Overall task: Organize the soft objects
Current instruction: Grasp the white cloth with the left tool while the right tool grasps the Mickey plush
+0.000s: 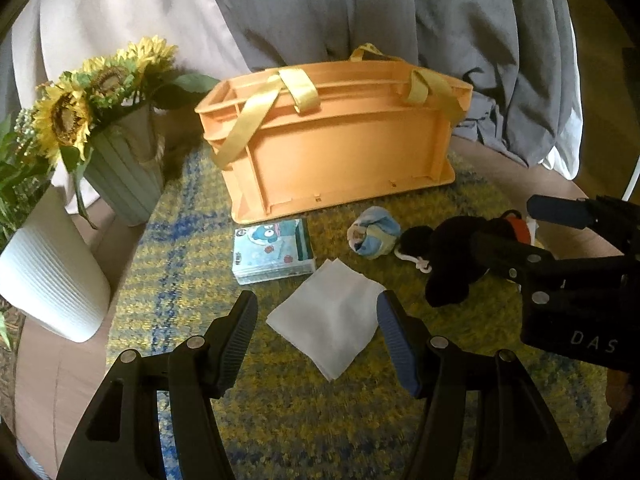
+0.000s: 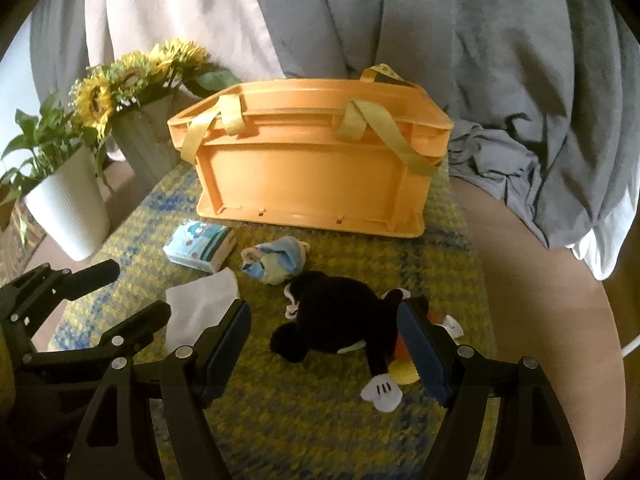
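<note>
on the yellow rug (image 1: pixel 304 420) nothing is looking sorted yet: the white cloth (image 1: pixel 326 322), tissue pack (image 1: pixel 273 250), sock ball (image 1: pixel 373 237) and black plush toy (image 2: pixel 340 322) are all lying outside the orange basket (image 1: pixel 336 148), while the left gripper (image 1: pixel 318 338) and right gripper (image 2: pixel 324 346) are hovering spread wide, holding nothing

From my left side I can read the pale letters "DAS" on the black body of my right gripper (image 1: pixel 560 240); nothing else here carries legible writing.
</note>
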`<action>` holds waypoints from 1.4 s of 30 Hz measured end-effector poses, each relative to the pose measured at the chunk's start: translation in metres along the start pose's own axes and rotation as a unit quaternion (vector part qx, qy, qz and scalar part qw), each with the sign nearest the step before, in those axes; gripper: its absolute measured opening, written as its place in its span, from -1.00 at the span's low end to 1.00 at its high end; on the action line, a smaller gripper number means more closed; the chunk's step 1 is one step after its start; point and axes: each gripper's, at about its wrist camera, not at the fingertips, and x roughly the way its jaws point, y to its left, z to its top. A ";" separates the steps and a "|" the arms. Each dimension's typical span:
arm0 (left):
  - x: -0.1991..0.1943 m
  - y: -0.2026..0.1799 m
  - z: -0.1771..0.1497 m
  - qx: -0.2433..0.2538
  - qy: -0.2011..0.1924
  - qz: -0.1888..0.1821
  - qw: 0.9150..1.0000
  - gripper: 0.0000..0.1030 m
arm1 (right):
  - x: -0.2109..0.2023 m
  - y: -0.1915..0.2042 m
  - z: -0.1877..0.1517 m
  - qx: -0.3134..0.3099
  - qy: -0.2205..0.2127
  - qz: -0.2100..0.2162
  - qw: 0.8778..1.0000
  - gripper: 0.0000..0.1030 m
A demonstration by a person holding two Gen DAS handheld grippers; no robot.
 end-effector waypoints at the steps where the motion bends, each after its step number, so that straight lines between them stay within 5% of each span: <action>1: 0.003 -0.001 0.000 0.001 0.003 -0.002 1.000 0.18 | 0.002 0.000 0.000 -0.003 0.002 0.000 1.000 0.48; 30: 0.075 -0.023 -0.002 0.025 0.079 -0.030 0.996 0.17 | 0.071 0.000 0.003 -0.134 0.060 0.021 0.989 0.48; 36: 0.077 -0.019 -0.002 0.018 0.082 -0.033 0.996 -0.20 | 0.080 0.002 0.002 -0.134 0.069 0.021 0.988 0.47; 42: 0.075 -0.020 -0.001 0.024 0.079 -0.031 0.996 -0.57 | 0.079 0.005 -0.001 -0.149 0.067 0.022 0.986 0.16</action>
